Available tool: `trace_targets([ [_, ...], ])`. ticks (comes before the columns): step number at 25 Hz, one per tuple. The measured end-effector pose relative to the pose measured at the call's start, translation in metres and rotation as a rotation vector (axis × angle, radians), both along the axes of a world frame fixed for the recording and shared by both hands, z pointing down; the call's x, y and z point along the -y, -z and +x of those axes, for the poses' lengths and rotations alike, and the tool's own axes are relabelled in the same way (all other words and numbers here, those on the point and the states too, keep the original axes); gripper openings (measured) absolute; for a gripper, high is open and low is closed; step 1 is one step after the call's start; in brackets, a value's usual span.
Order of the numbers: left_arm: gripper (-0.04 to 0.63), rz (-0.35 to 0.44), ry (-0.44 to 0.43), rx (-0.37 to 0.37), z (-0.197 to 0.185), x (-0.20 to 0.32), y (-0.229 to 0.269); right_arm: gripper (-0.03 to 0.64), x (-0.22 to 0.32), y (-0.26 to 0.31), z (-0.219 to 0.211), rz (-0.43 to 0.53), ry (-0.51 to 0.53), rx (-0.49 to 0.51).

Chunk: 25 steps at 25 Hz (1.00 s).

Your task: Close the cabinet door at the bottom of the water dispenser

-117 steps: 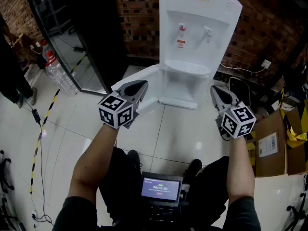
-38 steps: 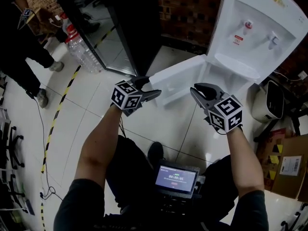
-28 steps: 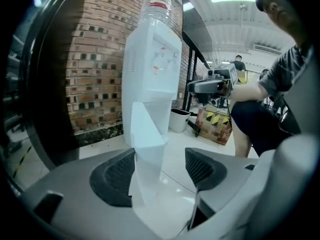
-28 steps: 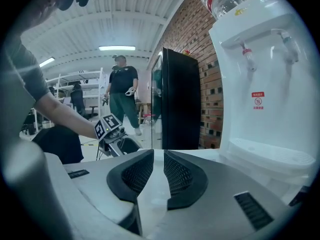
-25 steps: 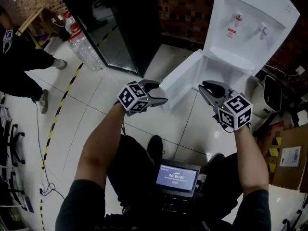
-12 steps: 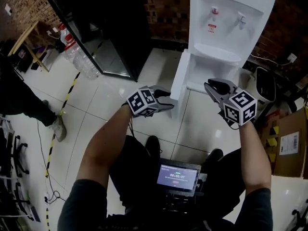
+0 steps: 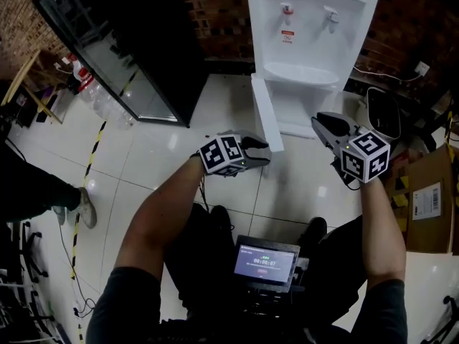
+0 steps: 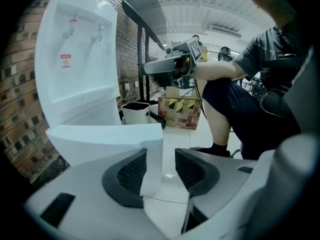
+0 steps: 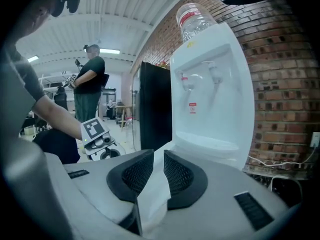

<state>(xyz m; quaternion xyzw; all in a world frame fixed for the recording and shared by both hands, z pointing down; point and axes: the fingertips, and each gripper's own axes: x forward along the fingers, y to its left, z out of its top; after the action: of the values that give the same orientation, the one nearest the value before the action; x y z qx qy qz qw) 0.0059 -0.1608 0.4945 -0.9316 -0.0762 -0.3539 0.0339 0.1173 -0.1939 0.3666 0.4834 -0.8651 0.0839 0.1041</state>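
The white water dispenser (image 7: 308, 20) stands against the brick wall, its bottom cabinet door (image 7: 262, 117) swung out edge-on toward me. My left gripper (image 7: 264, 153) is at the door's free edge. In the left gripper view the door's corner (image 8: 100, 139) lies between the jaws of the left gripper (image 8: 161, 164), which are closing; it rests by the left pad, with a gap to the right pad. My right gripper (image 7: 321, 122) hovers right of the door, before the open cabinet. In the right gripper view, the right gripper (image 9: 158, 171) shows a narrow gap with nothing in it.
A tall black glass-fronted cabinet (image 7: 122, 56) stands left of the dispenser, with water bottles (image 7: 90, 92) beside it. A dark bin (image 7: 380, 113) and cardboard boxes (image 7: 423, 199) sit to the right. Another person's leg (image 7: 43, 192) is at far left. A small screen (image 7: 265, 260) hangs at my waist.
The door has swung from wide open at the left to nearly edge-on. My left gripper followed its free edge rightward with narrowing jaws. The right gripper shifted right with the view.
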Motion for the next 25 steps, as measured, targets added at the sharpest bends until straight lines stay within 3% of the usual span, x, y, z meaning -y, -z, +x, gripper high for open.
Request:
trace_targets([
  [8, 0.219, -0.019, -0.060, -0.030, 0.060, 0.002, -0.001, 0.071, 0.003, 0.001, 0.048, 0.015, -0.068, 0.044],
  [12, 0.209, -0.026, -0.072, -0.039, 0.089, 0.008, -0.003, 0.071, 0.008, 0.004, 0.081, 0.045, -0.155, 0.071],
  [16, 0.207, -0.030, -0.061, -0.066, 0.122, 0.016, -0.004, 0.069, 0.014, 0.009, 0.119, 0.078, -0.251, 0.104],
  [22, 0.153, 0.057, -0.032, -0.117, 0.161, 0.034, -0.006, 0.037, 0.013, 0.003, 0.168, 0.092, -0.353, 0.108],
  [25, 0.152, 0.042, -0.003, -0.139, 0.179, 0.043, -0.007, 0.011, 0.011, -0.002, 0.187, 0.090, -0.391, 0.116],
])
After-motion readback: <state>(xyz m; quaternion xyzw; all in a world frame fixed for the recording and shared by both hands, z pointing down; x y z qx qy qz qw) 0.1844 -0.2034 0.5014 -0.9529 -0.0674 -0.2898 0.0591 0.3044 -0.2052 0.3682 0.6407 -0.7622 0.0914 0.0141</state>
